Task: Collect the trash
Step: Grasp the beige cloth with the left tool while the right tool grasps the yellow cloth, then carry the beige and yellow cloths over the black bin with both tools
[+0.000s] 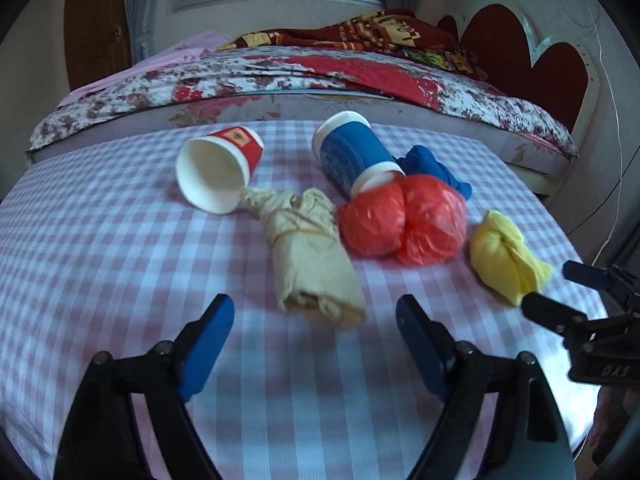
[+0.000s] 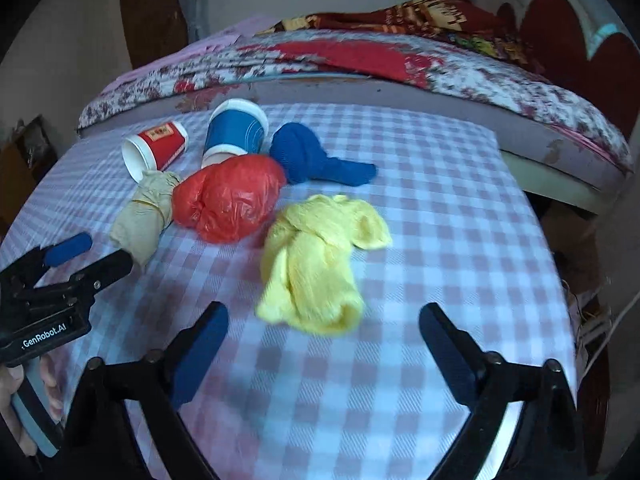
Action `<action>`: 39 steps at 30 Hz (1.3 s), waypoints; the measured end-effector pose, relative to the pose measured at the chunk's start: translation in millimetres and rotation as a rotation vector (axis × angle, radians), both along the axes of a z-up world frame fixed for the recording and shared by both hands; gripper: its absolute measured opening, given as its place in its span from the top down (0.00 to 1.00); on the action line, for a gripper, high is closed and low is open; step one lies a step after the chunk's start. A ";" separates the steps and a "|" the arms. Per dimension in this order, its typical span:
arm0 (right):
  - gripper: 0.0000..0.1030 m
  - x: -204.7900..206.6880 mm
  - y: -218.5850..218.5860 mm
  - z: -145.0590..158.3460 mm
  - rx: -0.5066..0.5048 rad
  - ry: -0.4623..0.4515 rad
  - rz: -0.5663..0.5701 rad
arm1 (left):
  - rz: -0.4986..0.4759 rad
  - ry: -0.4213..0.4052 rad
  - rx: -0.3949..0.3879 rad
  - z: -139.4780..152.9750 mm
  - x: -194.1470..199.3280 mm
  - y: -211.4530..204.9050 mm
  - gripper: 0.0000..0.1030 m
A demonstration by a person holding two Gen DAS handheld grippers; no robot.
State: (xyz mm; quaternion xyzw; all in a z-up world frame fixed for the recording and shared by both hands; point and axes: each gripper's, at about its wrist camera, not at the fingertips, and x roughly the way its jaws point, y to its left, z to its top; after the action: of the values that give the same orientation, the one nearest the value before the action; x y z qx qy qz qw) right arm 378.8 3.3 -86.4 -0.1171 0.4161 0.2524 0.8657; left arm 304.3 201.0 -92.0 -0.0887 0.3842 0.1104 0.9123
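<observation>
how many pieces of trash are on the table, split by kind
Paper cups: 2, red cup and blue cup, both lying on their sides
Knotted cloth bundles: 3, beige, blue, yellow
Plastic bags: 1, red bag
Total: 6, all on the checked tablecloth

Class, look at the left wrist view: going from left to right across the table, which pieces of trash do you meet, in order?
red paper cup → beige knotted bundle → red plastic bag → yellow knotted cloth. The blue cup and blue cloth overlap the red bag's span, so they are left out.
</observation>
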 end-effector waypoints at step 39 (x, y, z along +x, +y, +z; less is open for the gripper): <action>0.67 -83.0 -100.9 42.8 0.048 -0.119 -0.079 | -0.216 -0.086 -0.009 34.0 -68.1 -71.6 0.86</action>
State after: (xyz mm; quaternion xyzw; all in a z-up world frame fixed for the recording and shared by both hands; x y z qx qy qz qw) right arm 295.9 -97.6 -43.6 -0.0945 0.3621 0.2205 0.9007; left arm 236.2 129.4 -58.1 -0.0553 0.3526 0.0057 0.9341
